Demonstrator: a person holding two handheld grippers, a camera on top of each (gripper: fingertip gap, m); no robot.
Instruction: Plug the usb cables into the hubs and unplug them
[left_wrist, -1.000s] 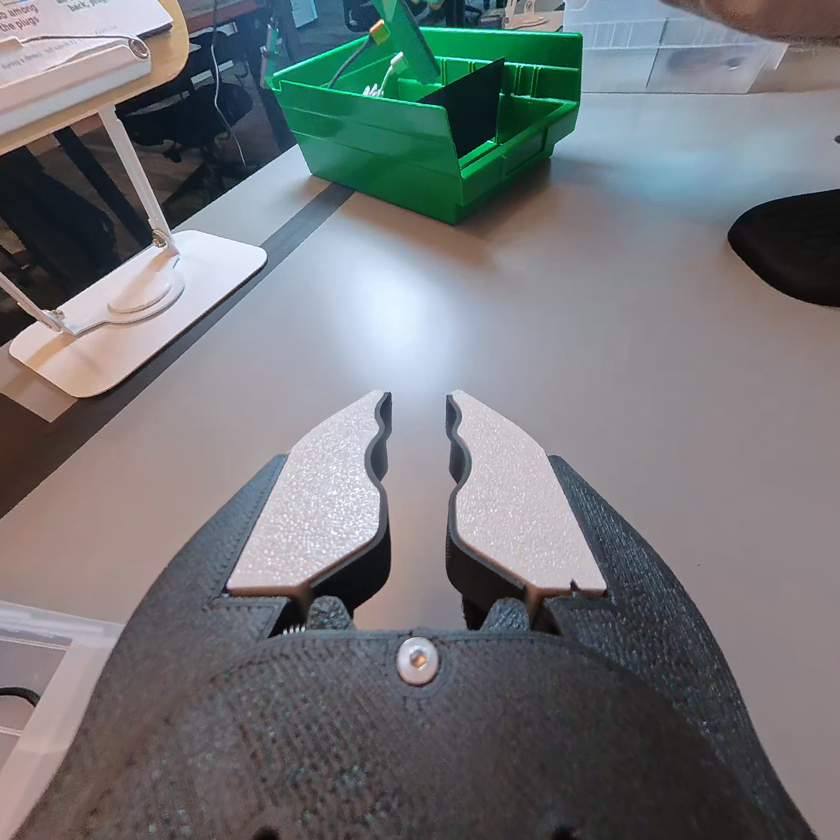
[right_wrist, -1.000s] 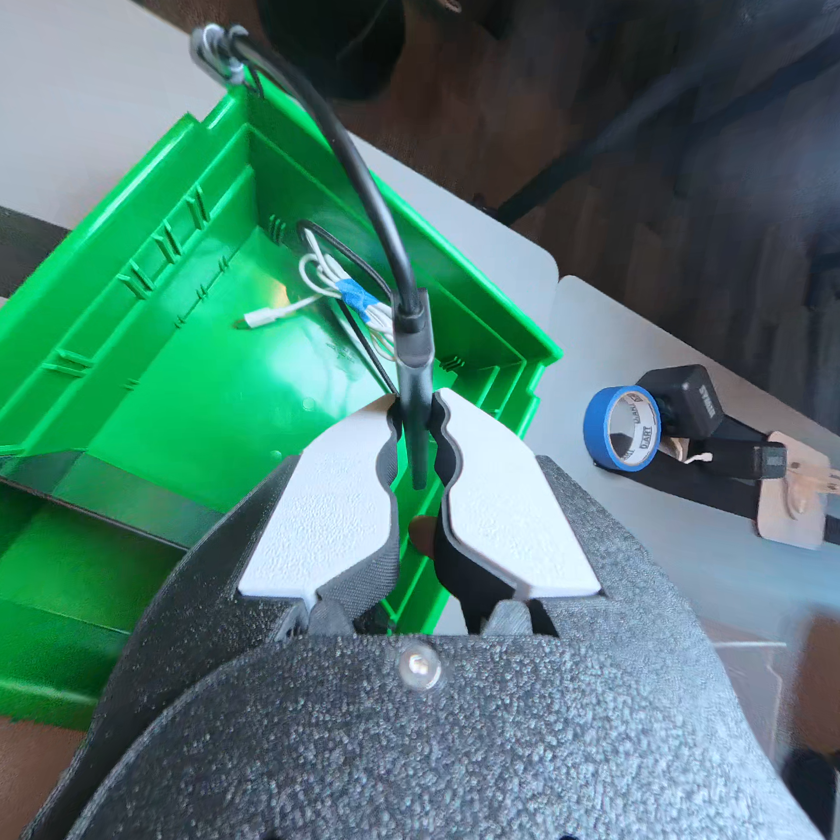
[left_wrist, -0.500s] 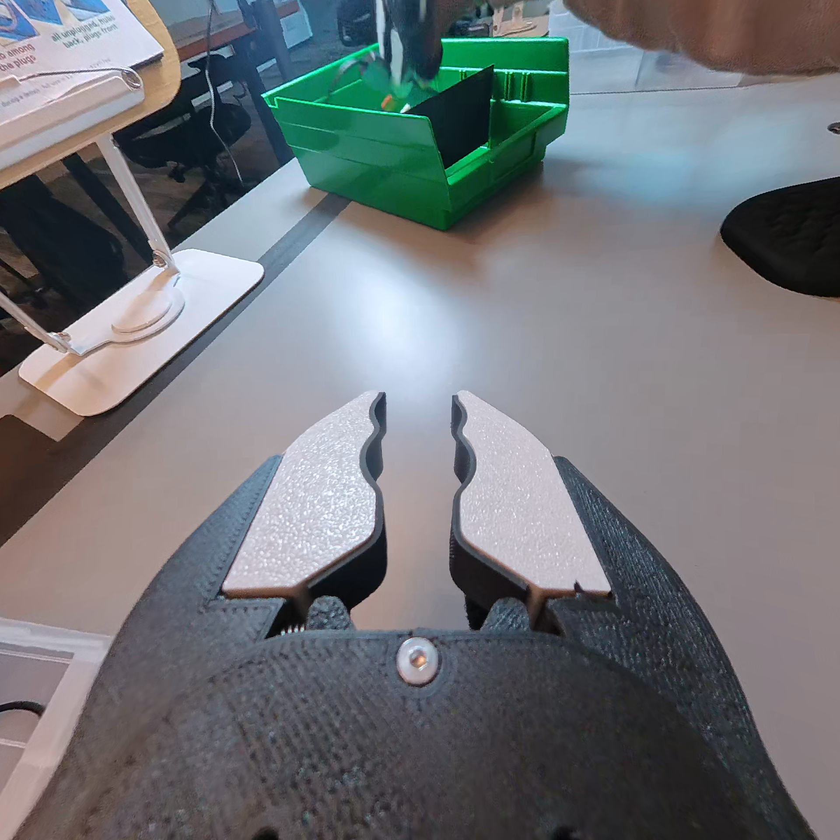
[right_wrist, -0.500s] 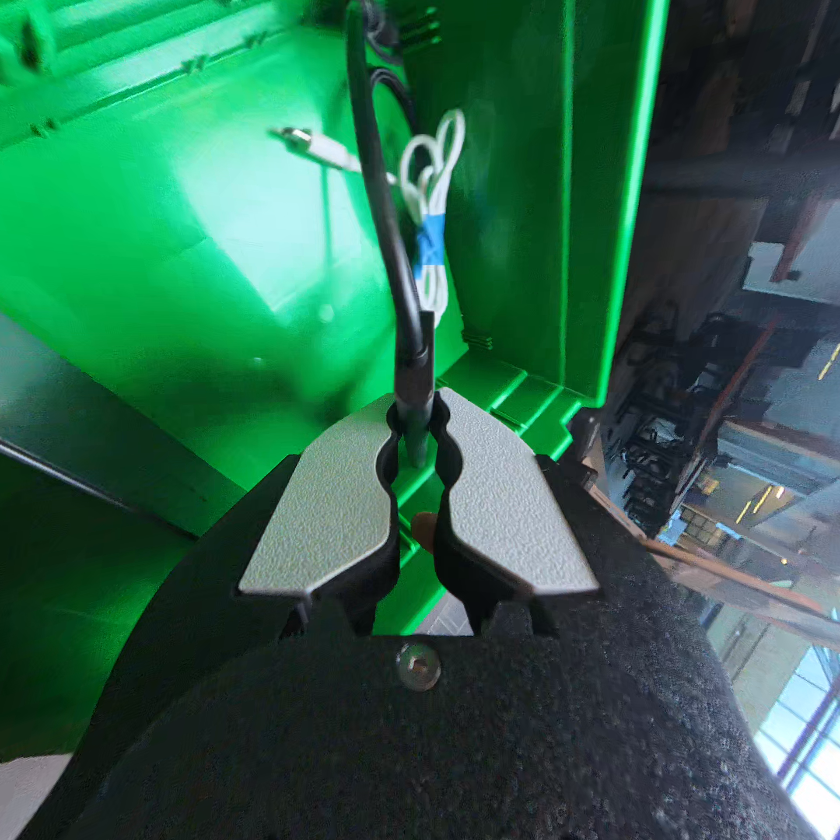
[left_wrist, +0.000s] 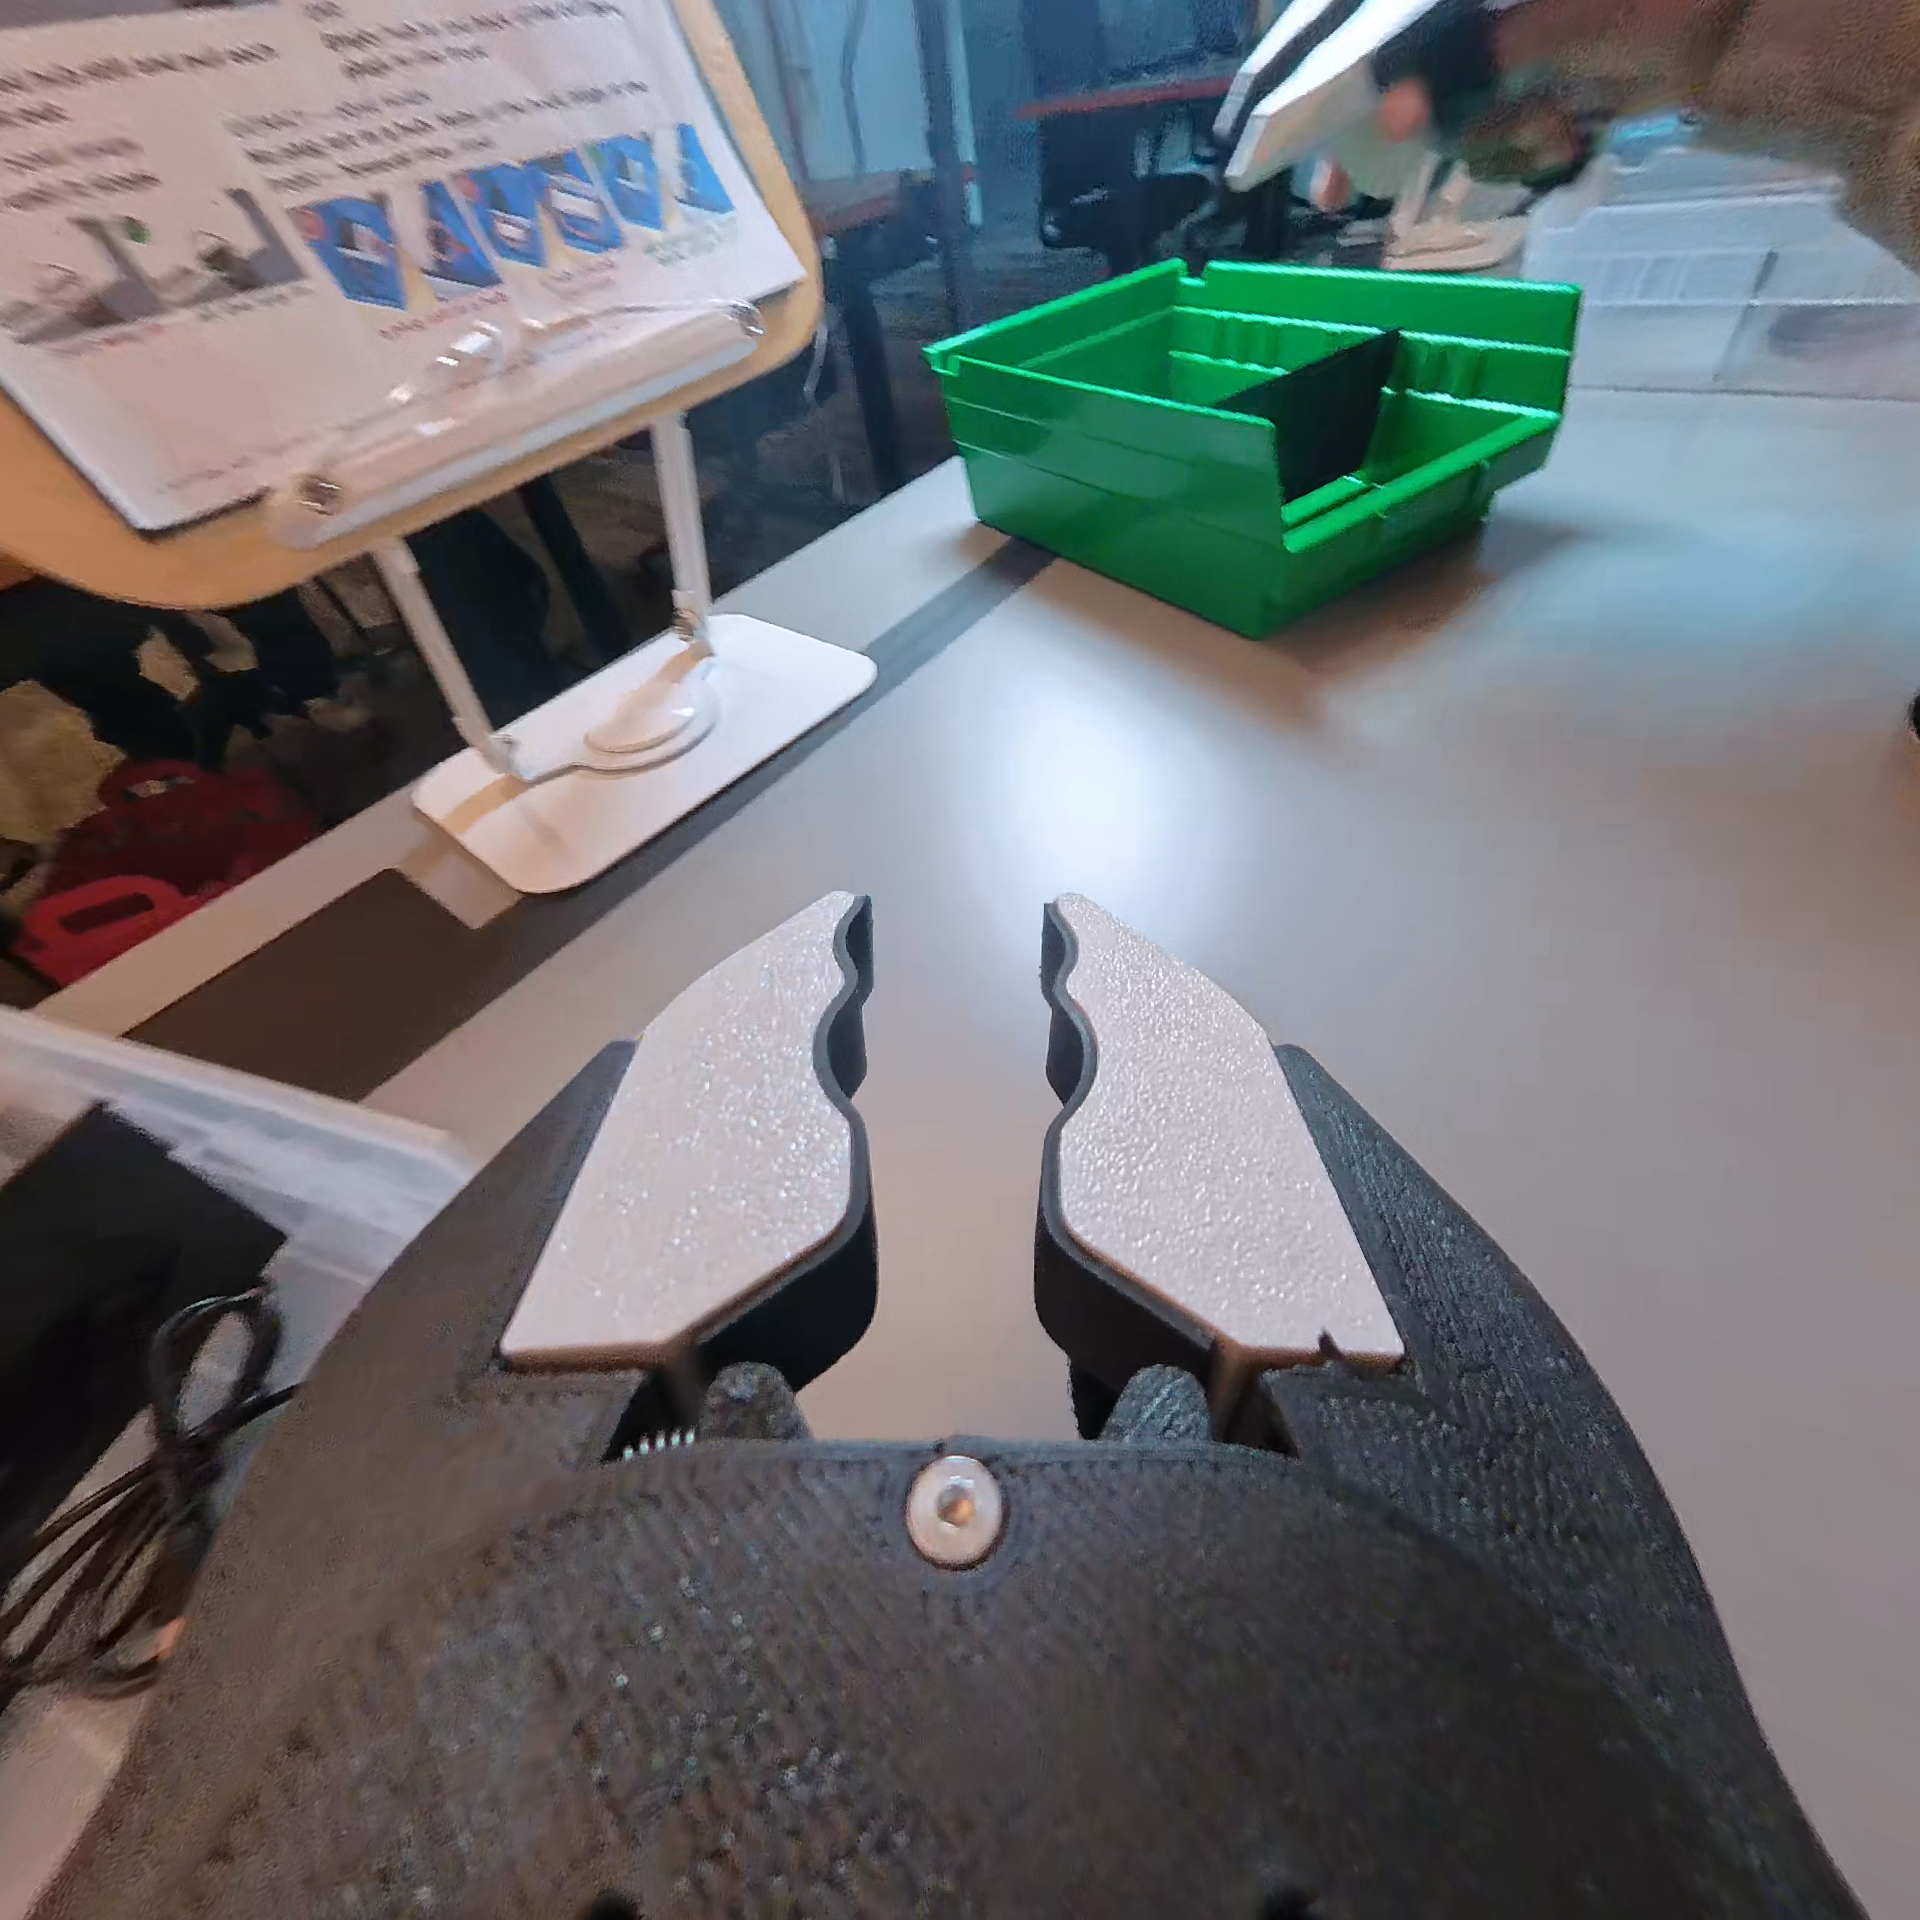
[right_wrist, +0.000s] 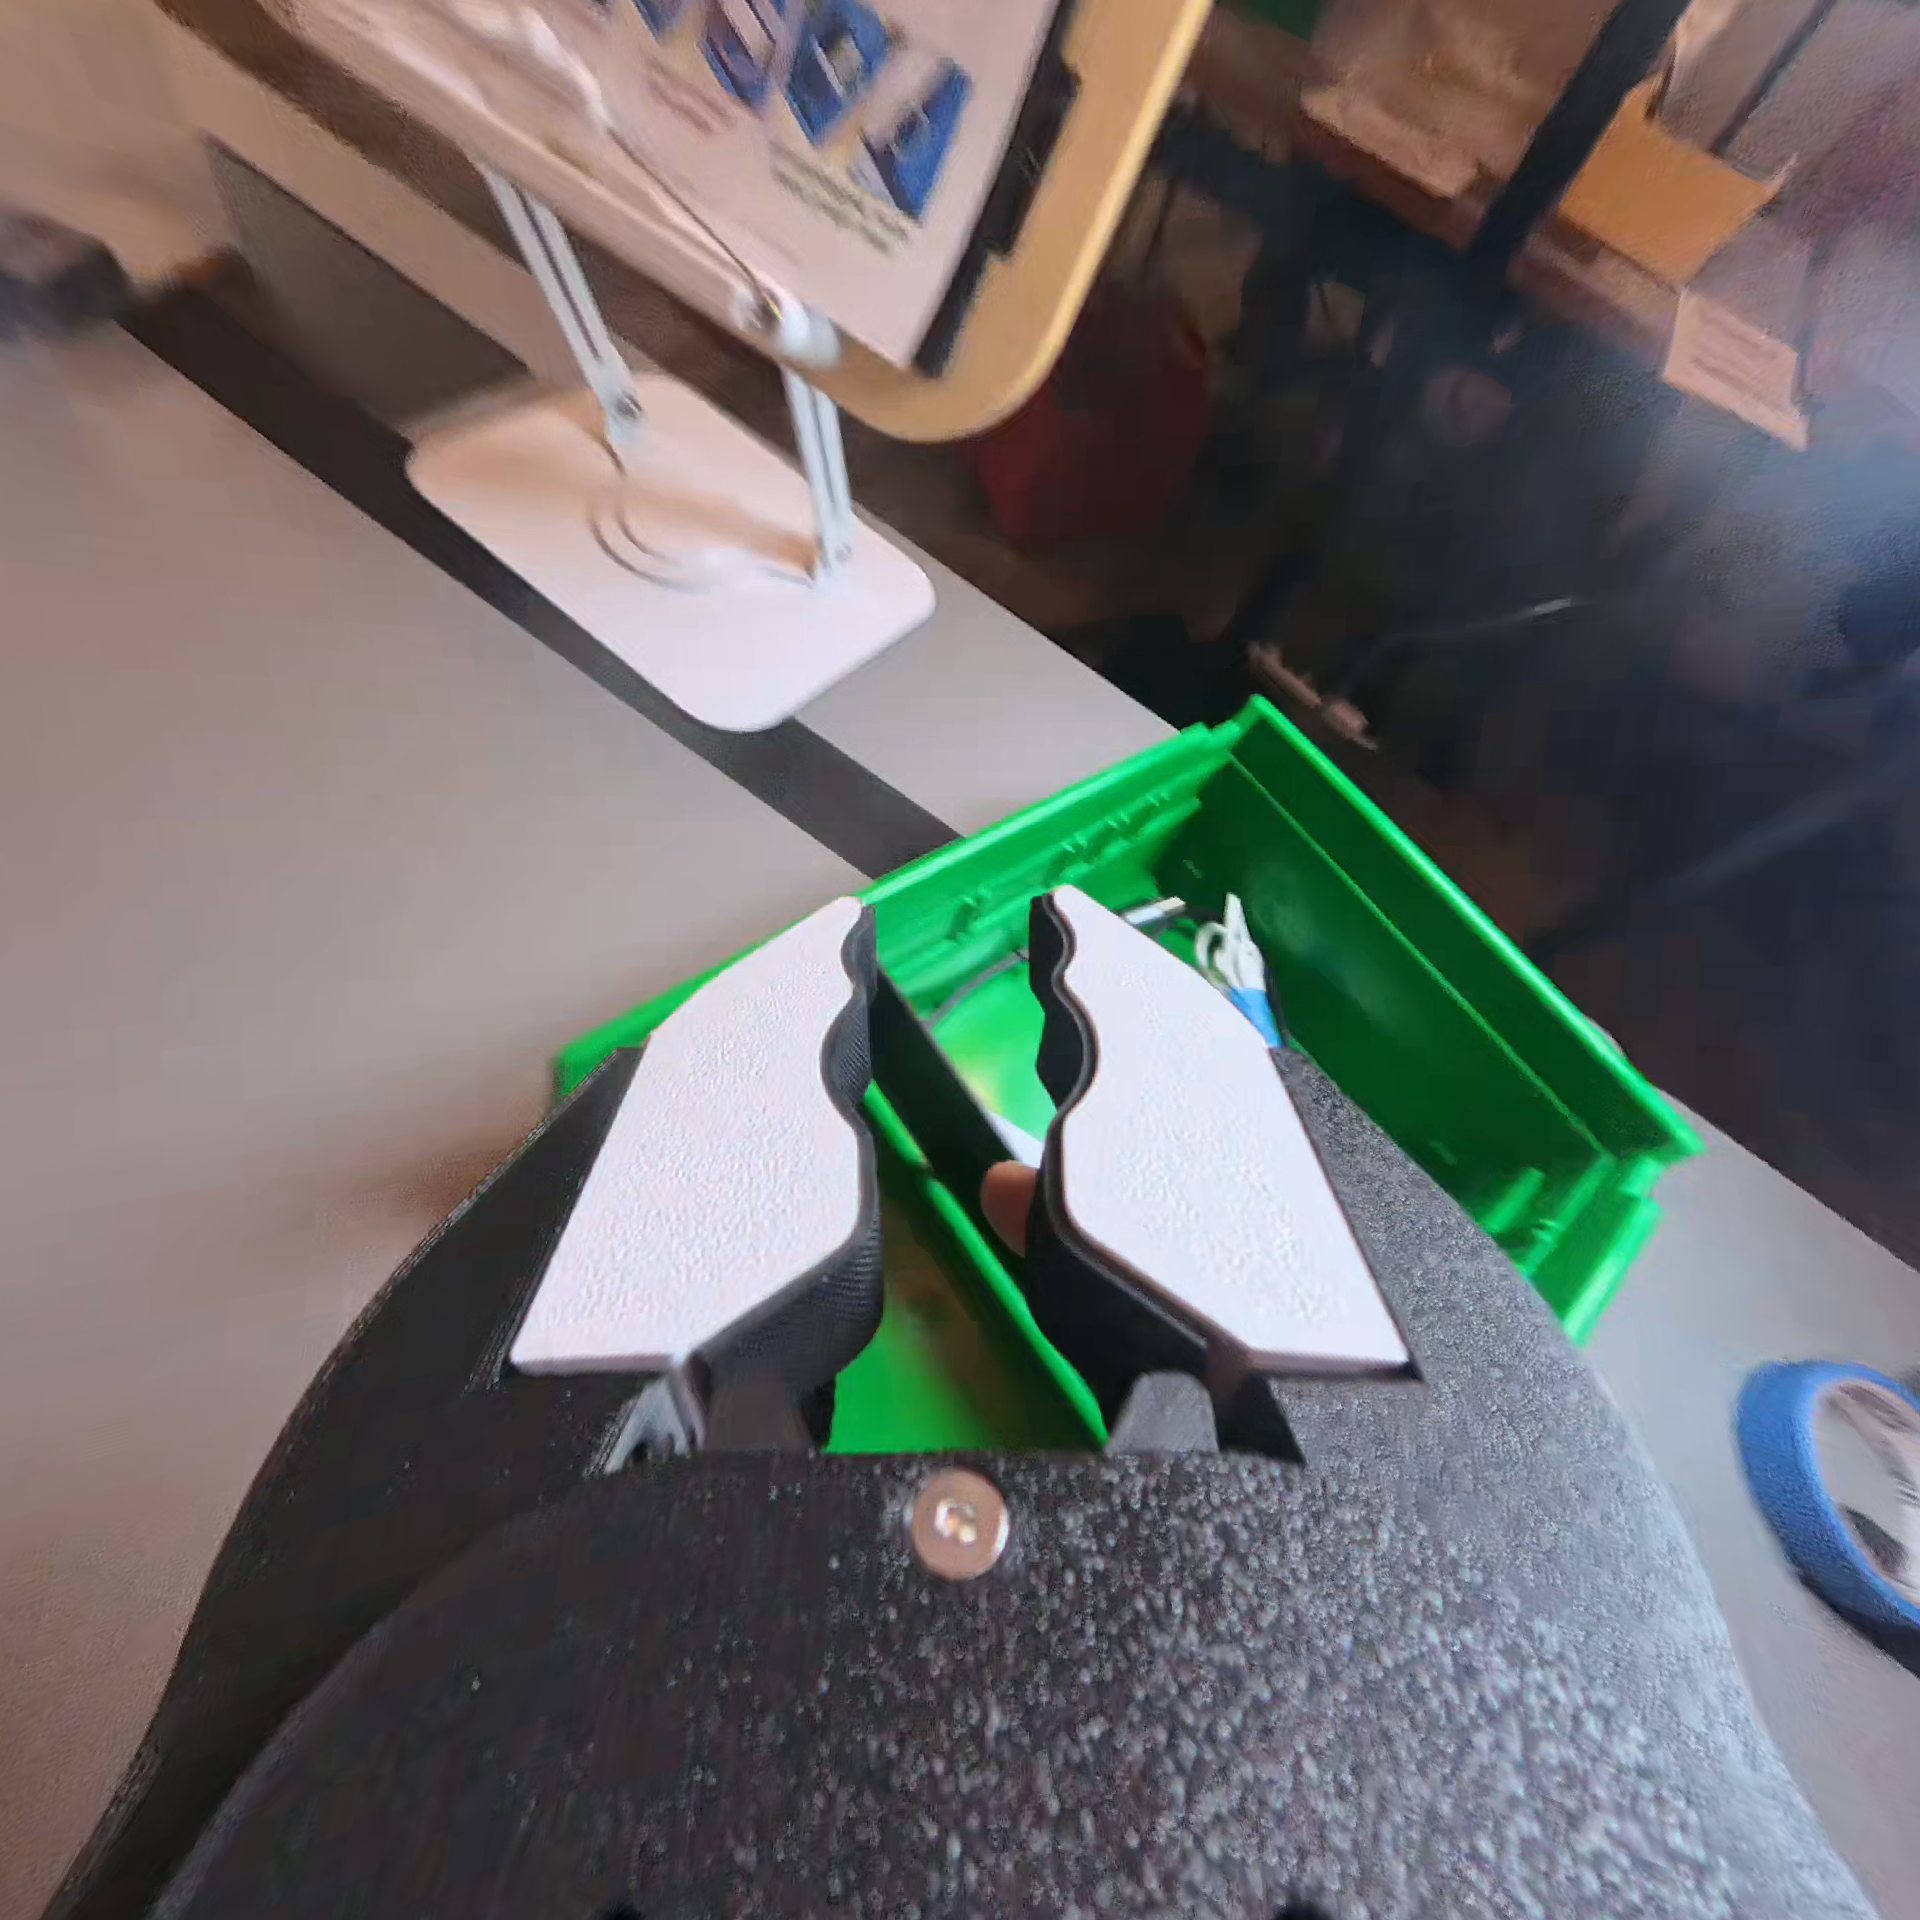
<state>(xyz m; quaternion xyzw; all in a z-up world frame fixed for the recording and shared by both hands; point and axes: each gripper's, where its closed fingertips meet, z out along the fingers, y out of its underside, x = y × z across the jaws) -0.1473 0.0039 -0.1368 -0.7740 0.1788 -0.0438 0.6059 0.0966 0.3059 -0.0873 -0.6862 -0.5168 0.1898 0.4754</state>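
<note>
1. The grey desk (left_wrist: 1403, 935) carries everything, with a dark strip running along it near the stand.
2. A green bin (left_wrist: 1143, 499) sits at the far side of the desk; a black divider (left_wrist: 1320, 416) stands upright inside it and splits it into compartments.
3. A document stand (left_wrist: 644, 748) with a white base rests on the desk left of the bin, holding a tilted board with printed sheets.
4. A clear plastic box (left_wrist: 270, 1153) lies at the near left edge; a coiled black cable (left_wrist: 135, 1496) lies in or beside it, which of the two I cannot tell.
5. The left gripper (left_wrist: 956, 925) hovers low over bare desk, well apart from the bin, its fingers spread with nothing between them.
6. The right gripper (right_wrist: 951, 914) is above the bin, its fingers spread and empty; the bin's interior shows through the gap. In the left wrist view it appears blurred, high over the bin.
7. A roll of blue tape (right_wrist: 1839, 1496) lies on the desk right of the bin.
8. A bundled white cable (right_wrist: 1231, 951) with a blue wrap lies in the bin's far compartment, beside a thin dark cable that is mostly hidden by the fingers.
</note>
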